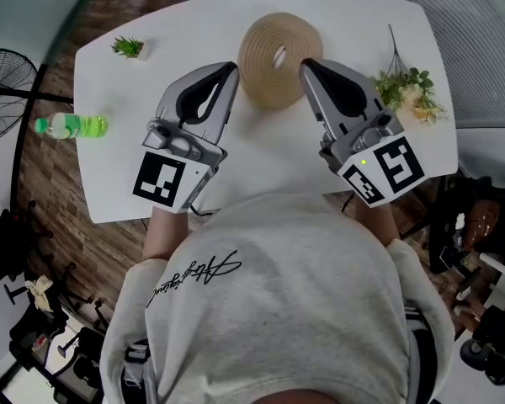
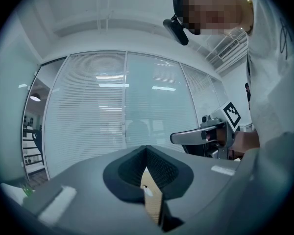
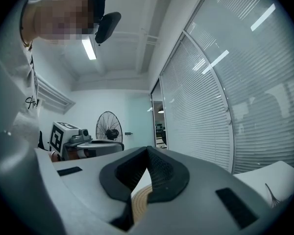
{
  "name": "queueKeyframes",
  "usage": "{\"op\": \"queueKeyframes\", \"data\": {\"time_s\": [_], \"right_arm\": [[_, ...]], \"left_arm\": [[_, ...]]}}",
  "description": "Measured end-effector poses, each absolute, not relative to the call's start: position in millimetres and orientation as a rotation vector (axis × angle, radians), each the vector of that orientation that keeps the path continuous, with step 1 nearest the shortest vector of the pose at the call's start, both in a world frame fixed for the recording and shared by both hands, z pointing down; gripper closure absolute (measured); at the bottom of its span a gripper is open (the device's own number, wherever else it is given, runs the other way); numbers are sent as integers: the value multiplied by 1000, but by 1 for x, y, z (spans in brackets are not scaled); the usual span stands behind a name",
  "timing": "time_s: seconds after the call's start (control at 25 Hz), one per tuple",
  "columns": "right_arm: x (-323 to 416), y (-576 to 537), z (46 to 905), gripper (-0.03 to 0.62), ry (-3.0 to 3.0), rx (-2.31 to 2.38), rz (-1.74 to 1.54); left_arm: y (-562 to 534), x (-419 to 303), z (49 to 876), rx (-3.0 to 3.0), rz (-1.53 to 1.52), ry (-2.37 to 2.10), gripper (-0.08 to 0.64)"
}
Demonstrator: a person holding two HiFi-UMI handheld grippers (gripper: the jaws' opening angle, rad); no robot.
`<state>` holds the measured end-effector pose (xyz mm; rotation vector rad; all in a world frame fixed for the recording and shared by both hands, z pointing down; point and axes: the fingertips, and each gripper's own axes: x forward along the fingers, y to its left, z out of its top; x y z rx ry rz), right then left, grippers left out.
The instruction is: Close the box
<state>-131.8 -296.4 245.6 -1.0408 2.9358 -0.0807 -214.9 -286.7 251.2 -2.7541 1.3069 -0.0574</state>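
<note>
On the white bench (image 1: 261,150), the round woven box (image 1: 273,66) sits between the left gripper (image 1: 231,69) and the right gripper (image 1: 306,64). Both point level just beside it, jaws together, gripping nothing.

Green bottle (image 1: 70,126), small plant (image 1: 129,48), flowers (image 1: 408,91) on white table (image 1: 261,154)

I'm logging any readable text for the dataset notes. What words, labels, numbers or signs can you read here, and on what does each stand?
Sweatshirt: a line of dark cursive script, seen at a slant, not legible.
Green bottle: label too small to read.
Left gripper and right gripper: square black-and-white marker patterns on their cubes, no letters or numbers.
Round woven box: no text visible.
So nothing can be quoted.
</note>
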Motion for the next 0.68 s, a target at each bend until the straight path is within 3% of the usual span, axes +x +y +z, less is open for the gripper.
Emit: {"op": "queueKeyframes", "data": {"time_s": [0.68], "right_arm": [[-128, -297, 248, 591, 2941, -1055, -70]], "left_arm": [[-288, -210, 248, -2746, -16, 1317, 561]]}}
